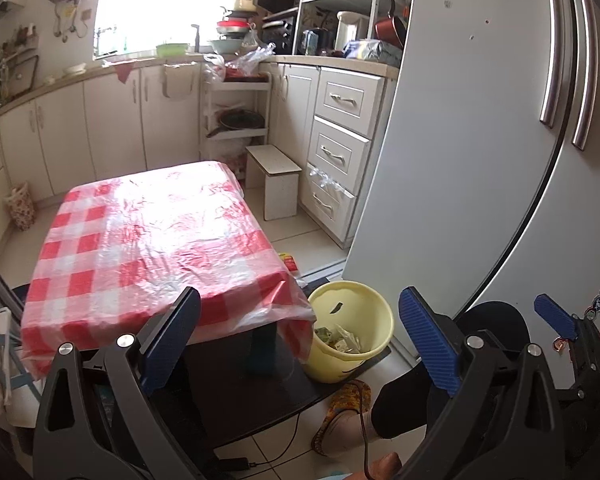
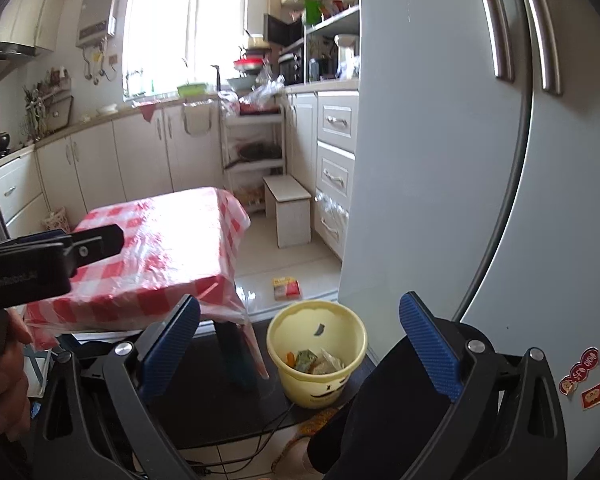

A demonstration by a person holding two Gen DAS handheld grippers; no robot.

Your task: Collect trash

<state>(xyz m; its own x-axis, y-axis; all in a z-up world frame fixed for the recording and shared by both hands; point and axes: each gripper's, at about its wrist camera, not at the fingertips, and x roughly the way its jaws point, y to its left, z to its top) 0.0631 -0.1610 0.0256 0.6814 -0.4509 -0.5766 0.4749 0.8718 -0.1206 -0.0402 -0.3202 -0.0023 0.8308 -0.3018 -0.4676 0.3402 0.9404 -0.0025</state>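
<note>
A yellow bin [image 1: 352,336] stands on the floor by the table's near right corner, with crumpled trash [image 1: 342,340] inside. It also shows in the right wrist view [image 2: 318,356], with trash [image 2: 320,360] in it. A small red and yellow packet [image 2: 286,288] lies on the floor tiles beyond the bin; it shows in the left wrist view [image 1: 289,261] too. My left gripper [image 1: 300,344] is open and empty, above the bin and the table's corner. My right gripper [image 2: 300,348] is open and empty, above the bin.
A low table with a red checked plastic cloth [image 1: 148,236] fills the left. A grey fridge [image 1: 472,140] stands on the right. White cabinets [image 1: 340,152], a small stool [image 1: 278,184] and a rack stand behind. The person's leg and slipper [image 1: 344,408] are near the bin.
</note>
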